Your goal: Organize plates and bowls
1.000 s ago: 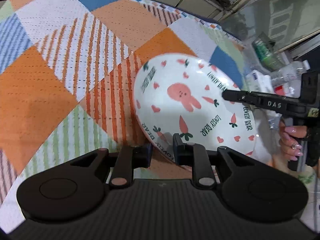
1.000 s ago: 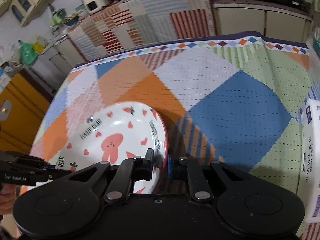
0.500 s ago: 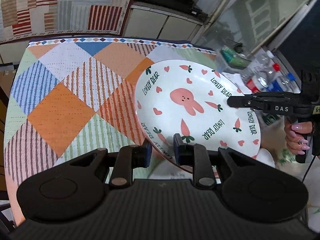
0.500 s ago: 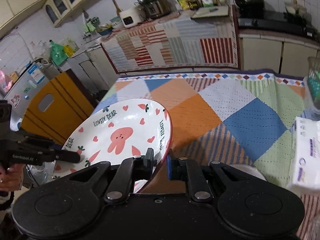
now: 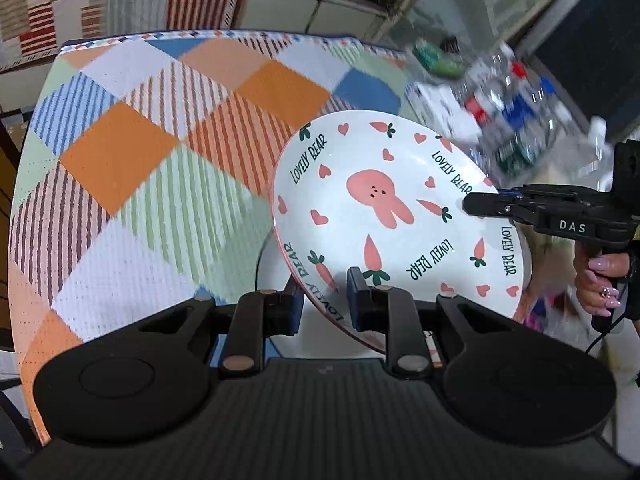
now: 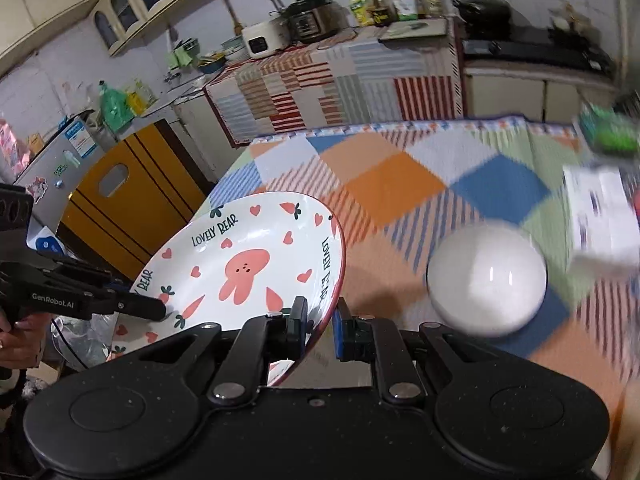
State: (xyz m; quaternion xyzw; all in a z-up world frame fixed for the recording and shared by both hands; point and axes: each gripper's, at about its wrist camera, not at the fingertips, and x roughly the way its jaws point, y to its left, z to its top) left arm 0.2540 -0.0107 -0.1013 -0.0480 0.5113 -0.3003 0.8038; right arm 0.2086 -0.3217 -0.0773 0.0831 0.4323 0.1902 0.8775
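Rabbit-print plate (image 5: 384,208) held tilted in the air over the near edge of the quilt-covered table (image 5: 120,160), left gripper (image 5: 322,300) and right gripper (image 6: 320,320) each clamped on opposite rims, likely to steady its weight; white bowl (image 6: 486,280) sits inverted on the table.

The plate (image 5: 384,200) is white with a pink rabbit, carrots, hearts and dark lettering; its rim is red. The tablecloth (image 5: 160,160) is a patchwork of orange, blue, green and striped squares; the bowl (image 6: 486,280) is plain white.

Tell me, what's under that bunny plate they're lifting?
Under the bunny plate, held by the left gripper and right gripper, lies the patchwork tablecloth. A white bowl sits beside it. Whatever lies directly beneath is hidden.
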